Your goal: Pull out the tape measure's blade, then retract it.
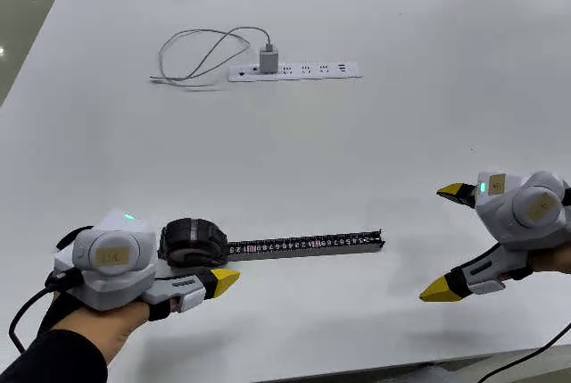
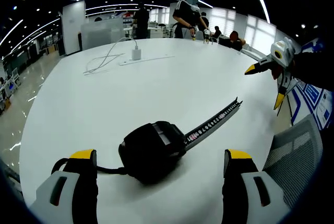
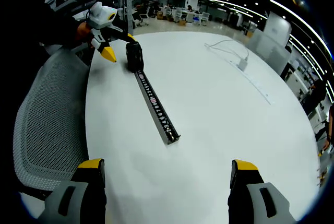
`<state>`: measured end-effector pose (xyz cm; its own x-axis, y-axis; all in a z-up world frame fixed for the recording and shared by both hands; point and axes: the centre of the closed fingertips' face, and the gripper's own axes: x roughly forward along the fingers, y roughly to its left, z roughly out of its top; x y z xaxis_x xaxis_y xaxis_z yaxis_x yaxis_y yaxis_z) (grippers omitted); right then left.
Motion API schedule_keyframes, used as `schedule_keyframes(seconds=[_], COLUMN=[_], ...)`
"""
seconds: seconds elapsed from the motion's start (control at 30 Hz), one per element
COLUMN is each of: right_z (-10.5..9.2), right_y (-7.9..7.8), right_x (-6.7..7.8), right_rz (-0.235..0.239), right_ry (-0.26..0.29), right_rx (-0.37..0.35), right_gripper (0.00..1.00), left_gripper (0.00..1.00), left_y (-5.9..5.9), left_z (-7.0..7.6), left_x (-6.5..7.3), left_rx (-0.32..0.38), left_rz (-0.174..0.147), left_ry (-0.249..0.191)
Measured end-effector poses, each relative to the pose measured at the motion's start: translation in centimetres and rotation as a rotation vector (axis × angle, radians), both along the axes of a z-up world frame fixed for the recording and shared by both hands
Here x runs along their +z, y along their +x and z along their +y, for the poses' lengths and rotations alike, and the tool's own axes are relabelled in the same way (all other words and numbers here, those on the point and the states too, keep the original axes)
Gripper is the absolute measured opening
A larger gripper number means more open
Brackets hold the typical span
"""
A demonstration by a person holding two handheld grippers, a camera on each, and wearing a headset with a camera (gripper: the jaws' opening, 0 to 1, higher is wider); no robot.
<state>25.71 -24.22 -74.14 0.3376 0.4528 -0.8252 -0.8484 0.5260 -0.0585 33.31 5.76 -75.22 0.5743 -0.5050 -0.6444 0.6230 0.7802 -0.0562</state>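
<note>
A black tape measure [image 1: 192,240] lies on the white table [image 1: 294,160] at the front left. Its dark blade [image 1: 308,244] is drawn out to the right and lies flat, ending at a hook [image 1: 380,238]. My left gripper [image 1: 201,256] is open, with its yellow-tipped jaws either side of the case [image 2: 154,151] and apart from it. My right gripper [image 1: 446,240] is open and holds nothing, a little right of the blade's end [image 3: 173,137]. From the right gripper [image 3: 167,164] the blade [image 3: 154,104] runs off to the case [image 3: 134,56] and the left gripper [image 3: 107,31].
A white power strip [image 1: 294,70] with a plugged charger and a looped cable [image 1: 201,53] lies at the back of the table. The table's front edge [image 1: 375,370] runs just below my hands. A grey mesh chair [image 3: 47,130] stands beside the table. People stand far behind [image 2: 187,15].
</note>
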Motion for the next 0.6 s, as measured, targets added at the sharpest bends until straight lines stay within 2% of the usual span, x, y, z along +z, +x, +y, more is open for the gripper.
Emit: schedule_keyframes(seconds=[0.1,0.3,0.5,0.57,0.6], right_z=[0.1,0.4,0.9,1.1,1.2], right_y=[0.2,0.9,1.3,1.5,1.7], right_x=[-0.1,-0.3,-0.7,-0.8,-0.8], right_rz=[0.007,0.010,0.020,0.025,0.025], right_ry=[-0.006,-0.020,-0.027,-0.031,-0.033], right_rx=[0.014,0.031,0.052,0.066,0.074], right_gripper=[0.99,0.99,0.99,0.99,0.99], left_gripper=[0.99,0.99,0.99,0.99,0.99], left_y=[0.3,0.6,1.2,1.6,1.8], left_z=[0.1,-0.2,-0.6,-0.6,-0.5], left_x=[-0.1,-0.3,0.0,0.1,0.1], left_rx=[0.020,0.047,0.095,0.148,0.184], left_rz=[-0.009,-0.017,-0.042,-0.046,-0.035], left_ry=[0.030,0.014,0.009,-0.024,-0.057])
